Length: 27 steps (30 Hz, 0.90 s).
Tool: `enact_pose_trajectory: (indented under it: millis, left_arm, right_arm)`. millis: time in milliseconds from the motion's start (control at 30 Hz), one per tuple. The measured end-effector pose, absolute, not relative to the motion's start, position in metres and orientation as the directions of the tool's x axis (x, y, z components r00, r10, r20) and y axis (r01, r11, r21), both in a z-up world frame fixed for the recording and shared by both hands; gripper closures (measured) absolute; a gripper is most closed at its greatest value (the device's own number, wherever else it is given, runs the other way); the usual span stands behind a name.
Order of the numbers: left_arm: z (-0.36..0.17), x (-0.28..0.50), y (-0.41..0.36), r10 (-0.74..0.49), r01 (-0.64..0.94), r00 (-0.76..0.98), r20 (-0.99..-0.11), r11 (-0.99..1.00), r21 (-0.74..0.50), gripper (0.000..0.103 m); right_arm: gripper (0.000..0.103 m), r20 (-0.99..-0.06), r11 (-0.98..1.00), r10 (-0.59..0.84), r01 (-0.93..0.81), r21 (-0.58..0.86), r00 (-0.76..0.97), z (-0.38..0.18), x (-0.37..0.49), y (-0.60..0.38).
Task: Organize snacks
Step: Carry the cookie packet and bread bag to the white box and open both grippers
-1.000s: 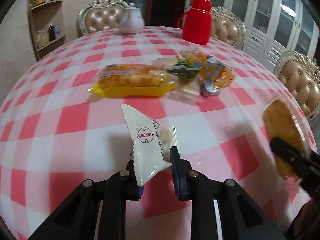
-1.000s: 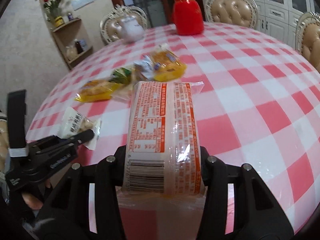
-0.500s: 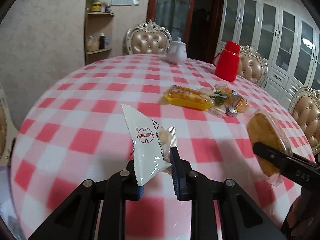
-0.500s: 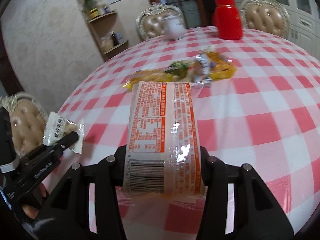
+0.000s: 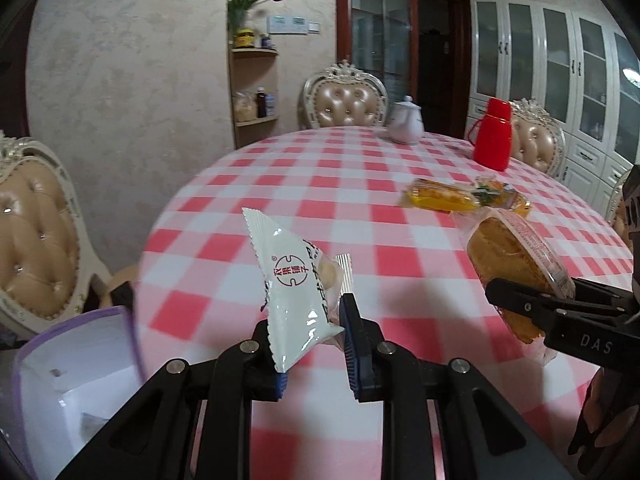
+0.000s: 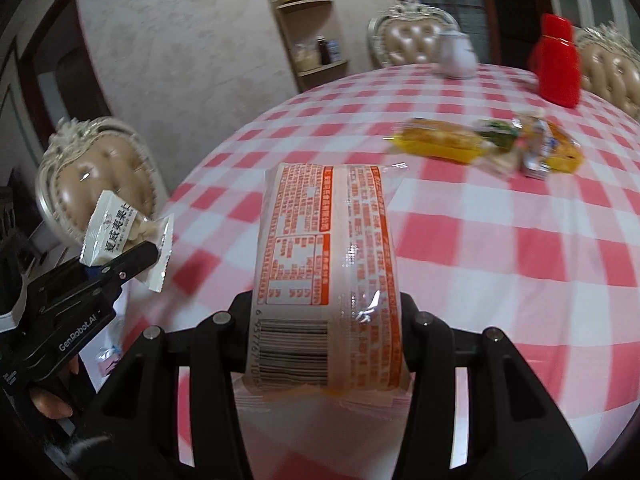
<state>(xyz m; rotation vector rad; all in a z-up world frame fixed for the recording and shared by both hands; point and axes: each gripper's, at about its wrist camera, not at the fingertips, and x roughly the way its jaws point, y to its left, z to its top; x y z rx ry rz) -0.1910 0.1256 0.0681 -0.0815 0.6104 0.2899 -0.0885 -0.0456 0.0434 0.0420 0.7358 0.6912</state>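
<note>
- Left gripper (image 5: 310,344): clamped on white nut sachet (image 5: 294,284), swung away from snack pile (image 5: 468,198) toward purple-rimmed bin (image 5: 76,368) now in view off the table's edge.
- Right gripper (image 6: 326,340): part-closed around orange-printed cake pack (image 6: 328,264), carried along.
- Likely next: release into bin.

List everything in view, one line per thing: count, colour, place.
white snack packet: one, white with red mark, in left gripper
cake packet: one, clear with orange print, in right gripper
snack pile: several, yellow, green, silver, mid-table
table: one, pink-white check cloth
thermos: one, red, far side
teapot: one, white, far side
bin: one, white, purple rim, lower left
chairs: several, beige tufted, around table
left gripper: black, shut
right gripper: black, shut
</note>
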Motion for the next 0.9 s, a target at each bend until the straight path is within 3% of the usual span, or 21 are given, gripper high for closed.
enact_pose_trajectory:
  millis: [433,900]
  left_arm:
    - [0.071,-0.264,0.203,0.416,-0.468,0.718,-0.557,0.882,0.054,0.080]
    - [0.066,-0.323,0.269,0.534,-0.607,0.650,-0.541,0.793,0.055,0.080]
  right_arm:
    - [0.052,-0.601,0.580,0.721,-0.775,0.251,0.345,0.044,-0.166,0.076]
    - [0.052,-0.649,0.439,0.725,-0.881,0.176,0.231,0.034,-0.231,0.164]
